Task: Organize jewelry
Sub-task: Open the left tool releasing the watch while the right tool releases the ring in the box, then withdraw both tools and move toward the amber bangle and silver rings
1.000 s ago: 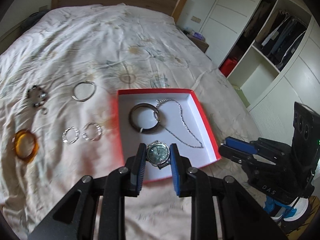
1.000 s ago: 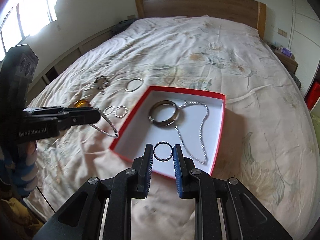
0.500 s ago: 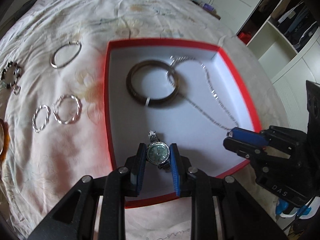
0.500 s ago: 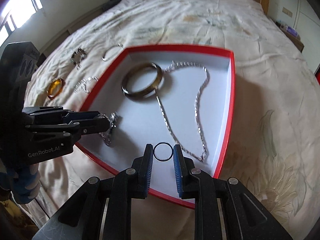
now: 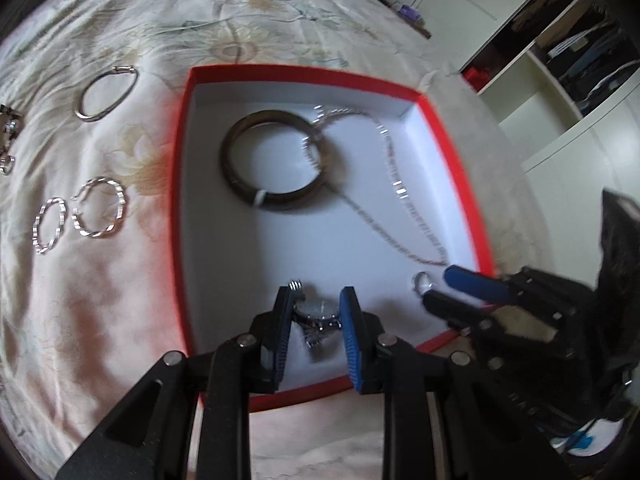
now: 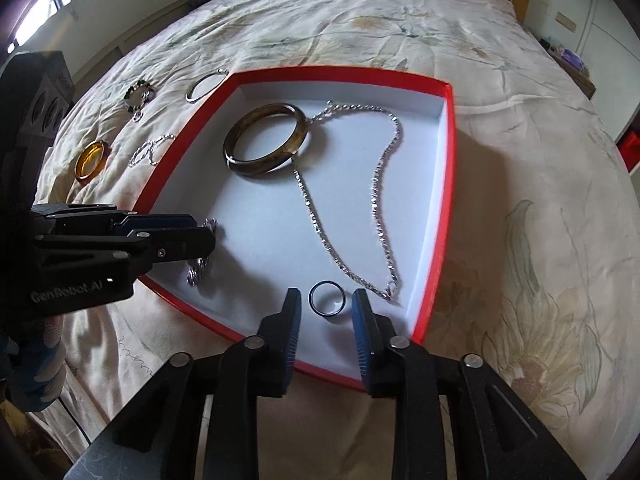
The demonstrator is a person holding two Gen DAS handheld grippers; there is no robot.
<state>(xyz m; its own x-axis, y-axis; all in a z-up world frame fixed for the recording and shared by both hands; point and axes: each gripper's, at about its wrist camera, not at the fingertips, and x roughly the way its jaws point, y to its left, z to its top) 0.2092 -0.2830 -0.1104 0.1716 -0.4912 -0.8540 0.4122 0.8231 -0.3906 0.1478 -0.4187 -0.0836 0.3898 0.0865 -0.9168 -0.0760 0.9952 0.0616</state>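
Both grippers hung low over the near edge of the red box (image 6: 448,168) on the bed (image 6: 520,160). The right gripper (image 6: 327,306) had just been opening its jaws, and the dark ring (image 6: 327,299) lay flat on the white floor of the box between the fingers, clear of both pads: it was let go, close to the near edge and just beside the loop of the silver chain necklace (image 6: 380,184).

The left gripper (image 5: 316,312) had the wristwatch (image 5: 316,314) between its blue pads near the same near edge. The case sat tilted and low between them and its metal strap trailed onto the box floor; whether the pads pressed the case or had just slackened could not be told.

The watch looked the heaviest piece here, stiff at the case, limp at the link strap, with a glass face that would scratch or slip; across the case sides seemed the sound place to pinch. The ring looked light, hard and smooth, likely to skate or roll if nudged, best taken across its outer rim.

The brown bangle (image 6: 266,140) lay towards the far edge of the box. Outside the box's left edge, on the bedcover, waited the hoop earrings (image 5: 80,216), a thin silver bangle (image 5: 106,94) and an amber ring (image 6: 91,159).
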